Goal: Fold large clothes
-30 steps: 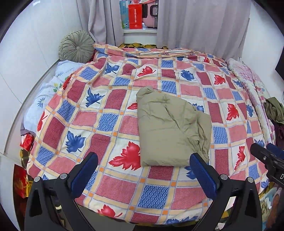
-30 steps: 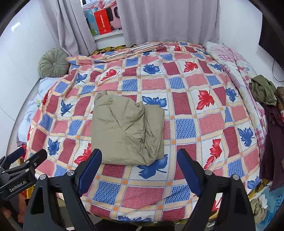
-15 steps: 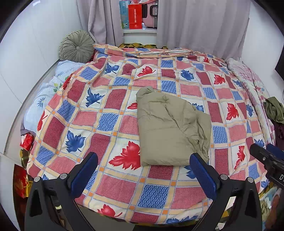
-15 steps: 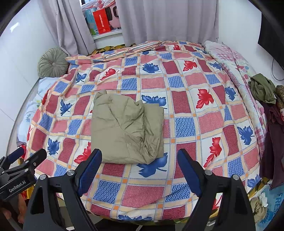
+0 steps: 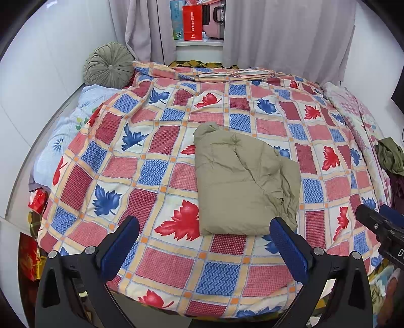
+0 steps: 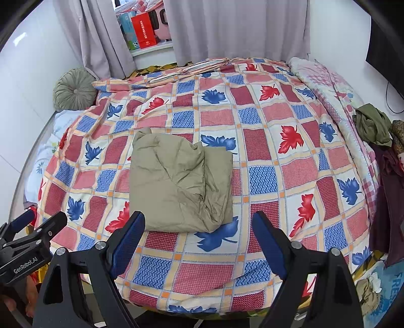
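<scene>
Nearest the cameras, the left gripper (image 5: 204, 237) and the right gripper (image 6: 199, 232) are held above the near edge of a bed, both angled downward with their blue-padded jaws spread wide and nothing gripped between them; each is also glimpsed at the edge of the other's view. Just beyond the fingertips, a folded khaki garment (image 5: 242, 181) is laid flat in a rough rectangle on a patchwork quilt (image 5: 161, 136) printed with red and blue leaves, a little toward the near side of the bed's middle, untouched by either gripper. On the right edge of the bed, a crumpled olive cloth (image 6: 373, 125) is seen beside darker clothing. Farther back, a round green cushion (image 5: 108, 65) is propped against the white wall, and grey curtains (image 6: 234, 27) are hung behind the bed, with a red box (image 5: 192, 22) set on a ledge between them
</scene>
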`<state>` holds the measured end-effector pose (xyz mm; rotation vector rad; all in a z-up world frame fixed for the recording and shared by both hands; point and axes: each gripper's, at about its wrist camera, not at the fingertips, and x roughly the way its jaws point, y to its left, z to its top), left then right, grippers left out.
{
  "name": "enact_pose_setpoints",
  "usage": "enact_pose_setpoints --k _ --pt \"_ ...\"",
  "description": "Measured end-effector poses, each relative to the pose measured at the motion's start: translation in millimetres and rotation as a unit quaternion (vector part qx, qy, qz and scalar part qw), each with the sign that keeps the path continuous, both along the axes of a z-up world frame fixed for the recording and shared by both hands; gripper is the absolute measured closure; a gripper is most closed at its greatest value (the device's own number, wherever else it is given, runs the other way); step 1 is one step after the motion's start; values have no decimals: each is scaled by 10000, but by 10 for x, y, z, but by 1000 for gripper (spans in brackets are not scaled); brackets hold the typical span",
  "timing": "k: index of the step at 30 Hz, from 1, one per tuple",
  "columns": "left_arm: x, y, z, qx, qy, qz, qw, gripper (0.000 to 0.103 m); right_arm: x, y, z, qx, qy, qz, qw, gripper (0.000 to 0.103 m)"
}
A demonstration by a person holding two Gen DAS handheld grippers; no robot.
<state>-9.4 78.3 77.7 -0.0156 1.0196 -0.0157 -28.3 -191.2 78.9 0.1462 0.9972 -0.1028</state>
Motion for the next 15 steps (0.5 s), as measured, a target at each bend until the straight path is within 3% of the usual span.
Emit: enact_pose_setpoints --k 15 --pt "-8 -6 3 5 -7 -1 10000 0 8 2 12 -2 6 -2 10000 14"
